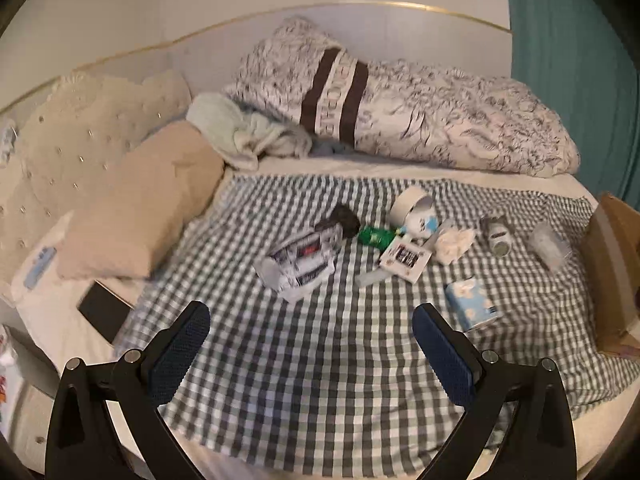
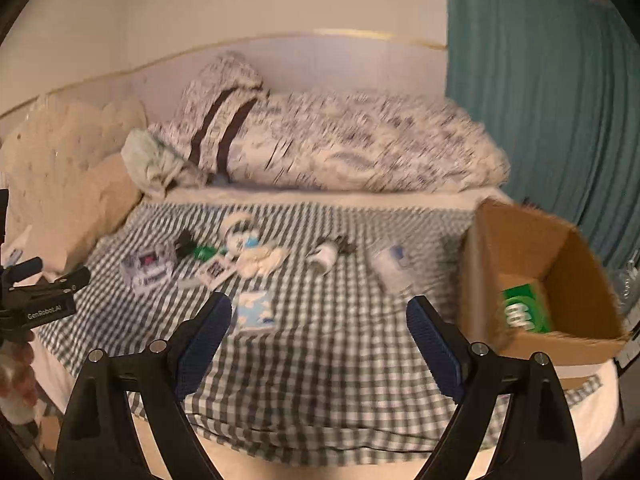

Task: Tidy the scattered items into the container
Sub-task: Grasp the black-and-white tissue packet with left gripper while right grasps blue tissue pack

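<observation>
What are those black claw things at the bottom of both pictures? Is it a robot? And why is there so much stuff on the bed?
No robot here. A person holds a pinching tool in each hand, and each tool carries a small camera looking out along its two fingers. One picture comes from the left gripper, the other from the right gripper. Both are open and hold nothing.

They look down at a bed with a checked blanket. Scattered on it are a blue tissue pack, a paper cup lying on its side, a small green bottle, a crumpled wrapper and a few other small things.

At the right stands a cardboard box with a green packet already inside. The job is to put the rest in there too.
</observation>
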A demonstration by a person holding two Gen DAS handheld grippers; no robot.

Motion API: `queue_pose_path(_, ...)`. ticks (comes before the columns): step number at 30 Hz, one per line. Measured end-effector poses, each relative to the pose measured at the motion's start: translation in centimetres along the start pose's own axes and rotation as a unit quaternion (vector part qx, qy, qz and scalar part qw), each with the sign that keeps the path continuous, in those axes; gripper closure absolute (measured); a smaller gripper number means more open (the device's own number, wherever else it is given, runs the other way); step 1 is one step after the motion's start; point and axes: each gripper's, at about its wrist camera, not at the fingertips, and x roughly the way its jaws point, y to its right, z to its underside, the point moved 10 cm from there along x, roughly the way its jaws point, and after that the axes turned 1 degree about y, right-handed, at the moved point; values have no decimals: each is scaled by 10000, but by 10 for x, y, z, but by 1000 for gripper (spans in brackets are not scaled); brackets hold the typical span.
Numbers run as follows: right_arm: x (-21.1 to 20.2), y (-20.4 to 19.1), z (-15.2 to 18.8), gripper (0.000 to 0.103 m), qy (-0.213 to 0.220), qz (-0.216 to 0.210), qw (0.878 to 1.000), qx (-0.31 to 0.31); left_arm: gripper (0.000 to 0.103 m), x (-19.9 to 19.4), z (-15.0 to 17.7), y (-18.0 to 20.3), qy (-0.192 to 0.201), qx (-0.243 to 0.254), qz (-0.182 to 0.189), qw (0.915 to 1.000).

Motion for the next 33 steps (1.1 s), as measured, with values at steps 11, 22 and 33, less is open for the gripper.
queue_pose_path(11, 128, -63, 39, 14, -790, -365, 9959, -264, 0, 114, 17, -15, -467, -205, 78, 9987)
queue_pose_path(22, 221, -79, 73, 33, -1553, -245, 9871, -298, 0, 164, 7, -19, -612, -462, 162, 9969)
queue_pose_path(33, 238, -77, 94, 32, -1605, -270, 9861, -339, 0, 207, -8, -29, -658, -506, 41, 9965)
